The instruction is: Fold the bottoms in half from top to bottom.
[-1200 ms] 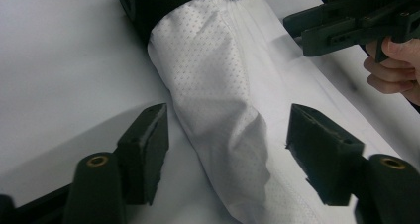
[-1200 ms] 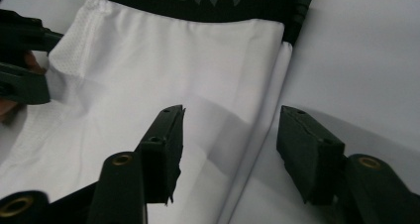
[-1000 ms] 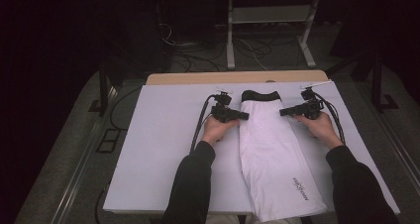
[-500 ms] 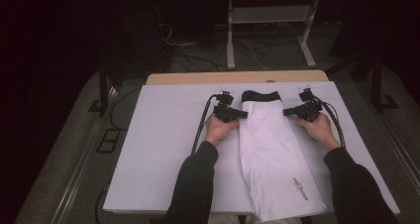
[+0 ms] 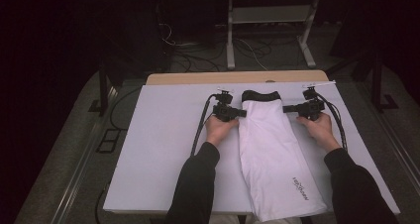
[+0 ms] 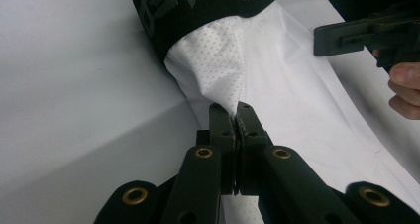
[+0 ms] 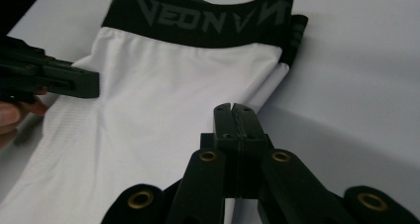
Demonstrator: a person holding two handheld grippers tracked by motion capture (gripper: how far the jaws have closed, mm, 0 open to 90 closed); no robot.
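A long white garment [image 5: 272,149] with a black lettered waistband [image 5: 260,95] lies folded lengthwise on the white table cover [image 5: 163,149]. Its lower end hangs over the near edge. My left gripper [image 5: 243,113] is shut on the garment's left edge just below the waistband. In the left gripper view the mesh fabric [image 6: 218,60] rises into the closed jaws [image 6: 236,110]. My right gripper [image 5: 286,108] is shut at the garment's right edge, where a fold of white cloth [image 7: 270,85] runs to its tips [image 7: 235,109]. Each gripper view shows the opposite gripper across the cloth [image 6: 341,38] [image 7: 74,80].
The white cover has broad bare areas left of the garment and a narrower strip to its right. A wooden table edge [image 5: 237,78] shows at the back. Beyond it, on the dark floor, stand a metal frame [image 5: 267,16] and loose cables [image 5: 247,45].
My right gripper has shifted slightly to the right along with the garment's edge. The left gripper has barely moved.
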